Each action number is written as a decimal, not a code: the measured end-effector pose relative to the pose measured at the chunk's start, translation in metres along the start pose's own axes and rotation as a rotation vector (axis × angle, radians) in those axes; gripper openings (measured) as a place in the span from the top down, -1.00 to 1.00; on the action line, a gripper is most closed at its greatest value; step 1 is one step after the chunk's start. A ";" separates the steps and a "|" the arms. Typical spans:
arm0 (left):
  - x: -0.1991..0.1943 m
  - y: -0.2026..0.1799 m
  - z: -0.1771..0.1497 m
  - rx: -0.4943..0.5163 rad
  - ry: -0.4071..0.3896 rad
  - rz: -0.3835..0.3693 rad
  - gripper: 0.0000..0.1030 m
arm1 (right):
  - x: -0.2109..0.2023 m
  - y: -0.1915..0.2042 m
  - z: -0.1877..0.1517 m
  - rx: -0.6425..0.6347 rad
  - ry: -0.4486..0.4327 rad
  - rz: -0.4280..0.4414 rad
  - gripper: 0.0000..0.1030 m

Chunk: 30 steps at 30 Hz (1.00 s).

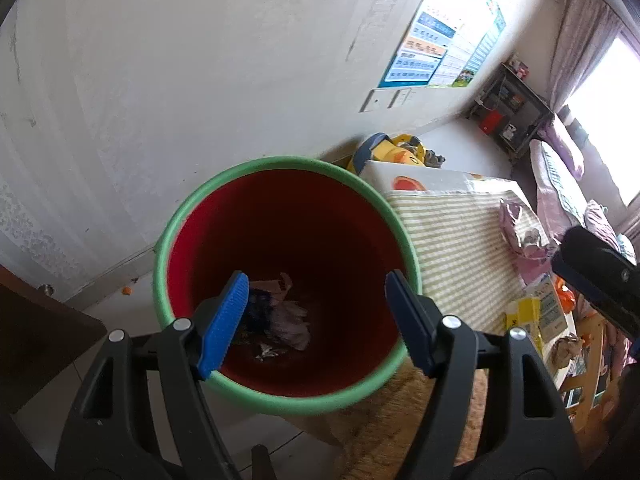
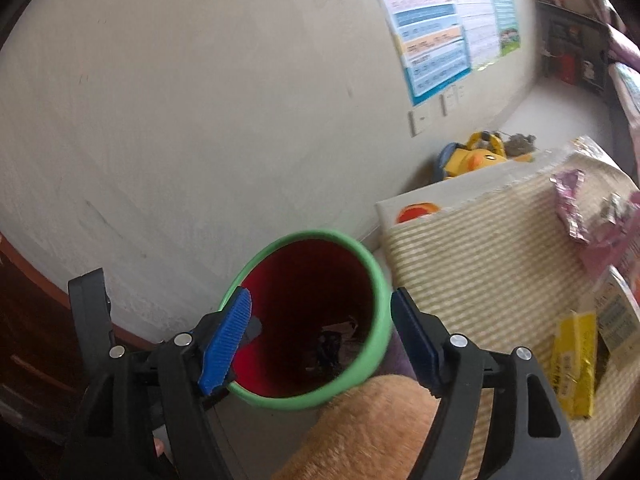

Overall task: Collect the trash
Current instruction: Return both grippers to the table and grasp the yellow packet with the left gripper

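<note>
Both grippers, left gripper (image 1: 316, 320) and right gripper (image 2: 320, 340), hang wide and empty over the red bin (image 1: 188, 216), where crumpled trash (image 1: 286, 318) already lies. Next, I'd swing toward the table (image 1: 460, 240) and pinch one wrapper squarely. Only the right view shows the yellow packet (image 2: 574, 364) whole.

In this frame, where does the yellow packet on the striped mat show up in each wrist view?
Left wrist: yellow packet at the right, past the right finger, on the striped mat.
Right wrist: yellow packet at the lower right, on the mat's near edge.
Shared landmark: the green-rimmed red bin, left of the mat in both.
</note>
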State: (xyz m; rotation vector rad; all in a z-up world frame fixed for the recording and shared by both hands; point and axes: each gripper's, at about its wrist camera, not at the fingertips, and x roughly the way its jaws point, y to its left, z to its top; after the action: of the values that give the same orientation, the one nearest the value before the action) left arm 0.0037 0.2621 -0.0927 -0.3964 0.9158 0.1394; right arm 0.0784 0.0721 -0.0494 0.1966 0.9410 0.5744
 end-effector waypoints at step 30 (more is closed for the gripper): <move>0.017 -0.236 -0.071 0.396 0.127 -0.215 -0.38 | -0.170 -0.316 -0.152 0.648 -0.149 -0.531 -0.40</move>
State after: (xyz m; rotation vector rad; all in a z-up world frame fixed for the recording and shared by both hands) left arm 0.0287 0.0168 -0.0803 -0.1333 0.9929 -0.2647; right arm -0.0021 -0.2975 -0.1450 0.5398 0.9599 -0.2475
